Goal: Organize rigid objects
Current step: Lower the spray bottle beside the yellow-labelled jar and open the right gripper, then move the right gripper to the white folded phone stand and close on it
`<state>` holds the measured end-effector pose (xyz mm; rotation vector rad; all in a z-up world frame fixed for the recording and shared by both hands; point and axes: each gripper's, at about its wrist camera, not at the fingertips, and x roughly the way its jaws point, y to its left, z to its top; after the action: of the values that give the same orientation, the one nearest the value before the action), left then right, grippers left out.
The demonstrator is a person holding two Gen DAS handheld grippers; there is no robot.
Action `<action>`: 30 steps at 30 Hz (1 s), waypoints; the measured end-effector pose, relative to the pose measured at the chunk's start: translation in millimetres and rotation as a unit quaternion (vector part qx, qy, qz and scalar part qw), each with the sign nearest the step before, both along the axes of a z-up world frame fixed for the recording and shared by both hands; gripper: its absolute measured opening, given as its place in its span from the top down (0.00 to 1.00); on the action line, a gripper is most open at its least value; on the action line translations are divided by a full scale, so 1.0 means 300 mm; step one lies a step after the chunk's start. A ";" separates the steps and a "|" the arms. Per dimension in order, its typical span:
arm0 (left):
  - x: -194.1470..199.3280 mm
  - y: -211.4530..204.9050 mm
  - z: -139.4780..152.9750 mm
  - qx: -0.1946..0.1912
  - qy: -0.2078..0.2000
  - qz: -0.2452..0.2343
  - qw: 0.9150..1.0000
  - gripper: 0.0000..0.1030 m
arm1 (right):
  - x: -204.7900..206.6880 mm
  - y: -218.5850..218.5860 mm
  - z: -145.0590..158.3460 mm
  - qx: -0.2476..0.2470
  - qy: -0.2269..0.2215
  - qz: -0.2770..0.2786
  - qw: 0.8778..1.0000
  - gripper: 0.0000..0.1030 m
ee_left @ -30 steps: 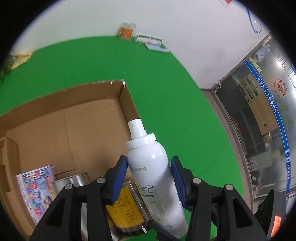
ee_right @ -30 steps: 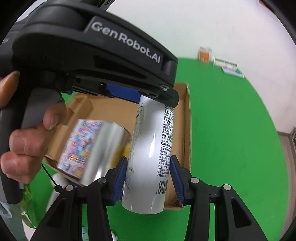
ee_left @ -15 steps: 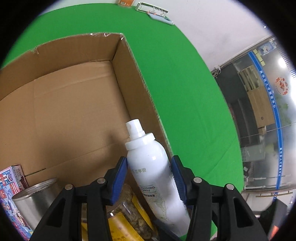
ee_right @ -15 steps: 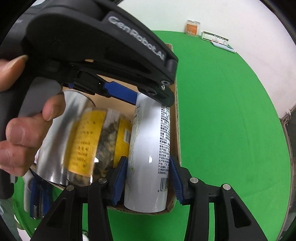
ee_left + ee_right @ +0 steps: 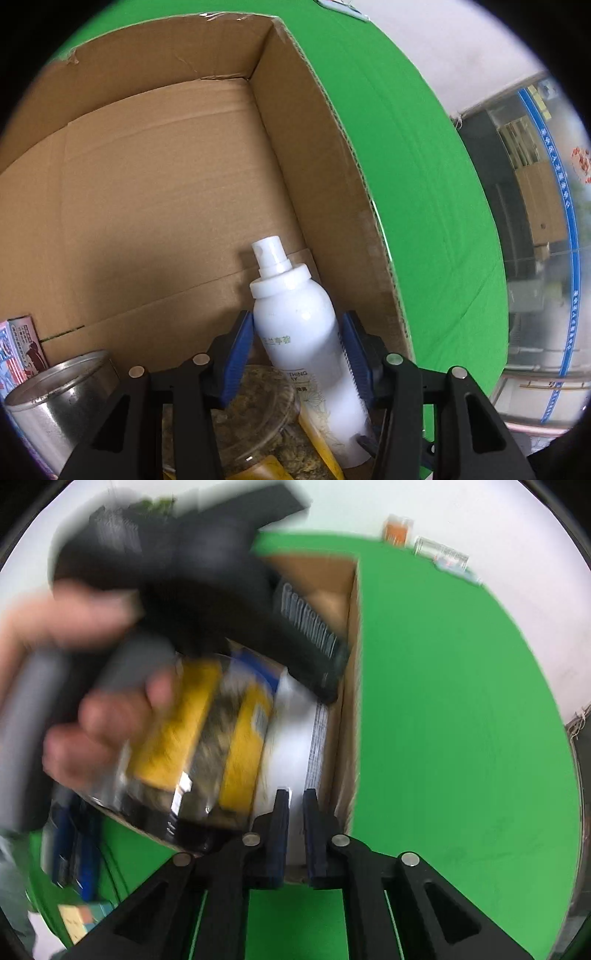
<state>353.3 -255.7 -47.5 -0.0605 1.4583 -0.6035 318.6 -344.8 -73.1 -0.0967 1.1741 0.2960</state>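
Observation:
A white spray bottle (image 5: 295, 325) stands tilted in the near right corner of the cardboard box (image 5: 332, 166). My left gripper (image 5: 295, 354) is shut on its body, one blue pad on each side. In the blurred right wrist view, my right gripper (image 5: 295, 827) is shut with nothing between its fingers. It hangs just in front of the bottle (image 5: 291, 731), above the box's near wall (image 5: 351, 664). A hand (image 5: 92, 709) holds the left gripper's handle.
Inside the box, a clear jar with a yellow label (image 5: 258, 406) lies beside the bottle. Left of it are a metal tin (image 5: 55, 398) and a colourful carton (image 5: 18, 350). Green cloth (image 5: 461, 738) surrounds the box. An orange jar (image 5: 397, 531) stands at the far edge.
The left gripper has sunk deeper into the box with the bottle. The right gripper, which was around the bottle's base, has come off it and shut empty.

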 end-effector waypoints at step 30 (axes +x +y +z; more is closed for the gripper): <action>-0.978 0.792 0.543 0.123 -0.461 0.243 0.845 0.13 | -0.324 0.028 0.189 0.012 -0.228 -0.026 0.973 0.00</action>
<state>60.0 -18.1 115.3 0.0595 0.5183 0.0195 221.4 -336.3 -16.5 -0.1055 0.7151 0.2262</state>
